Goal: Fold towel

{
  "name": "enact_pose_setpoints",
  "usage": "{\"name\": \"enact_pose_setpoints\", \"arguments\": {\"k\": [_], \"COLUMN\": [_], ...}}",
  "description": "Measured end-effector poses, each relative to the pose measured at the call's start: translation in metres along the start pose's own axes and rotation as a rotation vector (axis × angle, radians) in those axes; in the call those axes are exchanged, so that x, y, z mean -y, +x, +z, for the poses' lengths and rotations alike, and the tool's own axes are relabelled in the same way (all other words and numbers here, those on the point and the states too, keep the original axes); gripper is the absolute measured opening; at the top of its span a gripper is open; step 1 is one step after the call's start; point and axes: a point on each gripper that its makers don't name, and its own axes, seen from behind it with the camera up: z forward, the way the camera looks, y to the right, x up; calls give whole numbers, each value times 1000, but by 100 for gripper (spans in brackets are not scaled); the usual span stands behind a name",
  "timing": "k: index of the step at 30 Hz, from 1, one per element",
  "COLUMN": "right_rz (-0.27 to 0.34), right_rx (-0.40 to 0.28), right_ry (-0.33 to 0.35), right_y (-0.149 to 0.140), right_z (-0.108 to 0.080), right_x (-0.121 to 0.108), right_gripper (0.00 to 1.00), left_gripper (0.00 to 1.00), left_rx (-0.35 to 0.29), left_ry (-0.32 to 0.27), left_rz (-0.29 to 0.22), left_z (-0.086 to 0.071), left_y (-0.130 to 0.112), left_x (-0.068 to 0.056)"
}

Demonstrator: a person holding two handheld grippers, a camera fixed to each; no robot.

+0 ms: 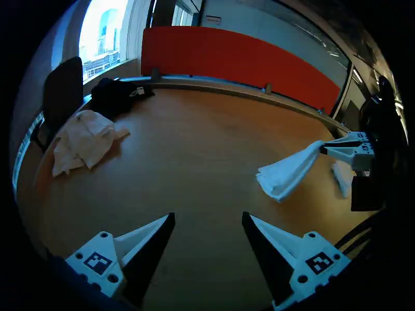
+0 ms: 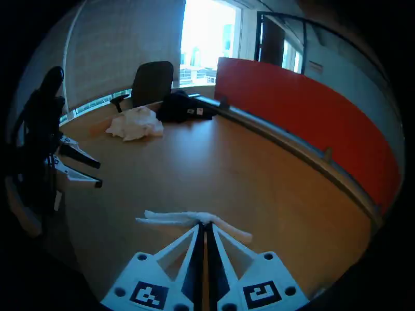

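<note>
Right tongs point(image 2: 205, 226): closed to a hairline gap, both tips pinching an edge of the white cloth towel point(image 2: 192, 217). From the left gripper view the right tongs point(image 1: 324, 150) sit at the far right side of the table.
White cloth towel point(image 1: 285, 173): held by one edge at the right tongs, the rest drooping in a loose bunch over the light brown wooden table point(image 1: 197, 150). Cannot tell if its lower end touches the wood.
Left tongs point(image 1: 207, 214): spread wide, nothing between the tips, poised over bare table. In the right gripper view the left tongs point(image 2: 99, 174) are well apart from the towel.
Crumpled heap of white cloths point(image 1: 83, 140): lying on the table's far corner, well apart from both tongs.
Black bundle of fabric point(image 1: 114, 96): just beyond the heap, near the window.
Black office chair point(image 2: 151, 80): behind that corner.
Long red partition panel point(image 1: 233, 57): standing along the table's far edge.
</note>
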Motion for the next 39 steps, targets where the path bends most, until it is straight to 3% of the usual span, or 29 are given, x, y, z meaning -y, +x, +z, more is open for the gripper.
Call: {"name": "enact_pose_setpoints", "arguments": {"k": [6, 14, 29, 39], "right_rz": [6, 7, 70, 121], "right_rx": [-31, -36, -26, -11], "right_ry": [-23, -68, -188, -276], "right_y": [18, 20, -9, -36], "right_z": [-17, -36, -84, -125], "right_x": [-13, -41, -120, -181], "right_gripper": [5, 5, 5, 5], "left_gripper": [96, 96, 96, 96], "left_rx": [-16, -23, -14, -6], "left_ry": [-18, -38, -53, -44], "left_rz": [10, 23, 47, 54], "left_z": [2, 7, 15, 18], "left_y": [12, 21, 26, 30], "left_x": [-9, -19, -32, -33]}}
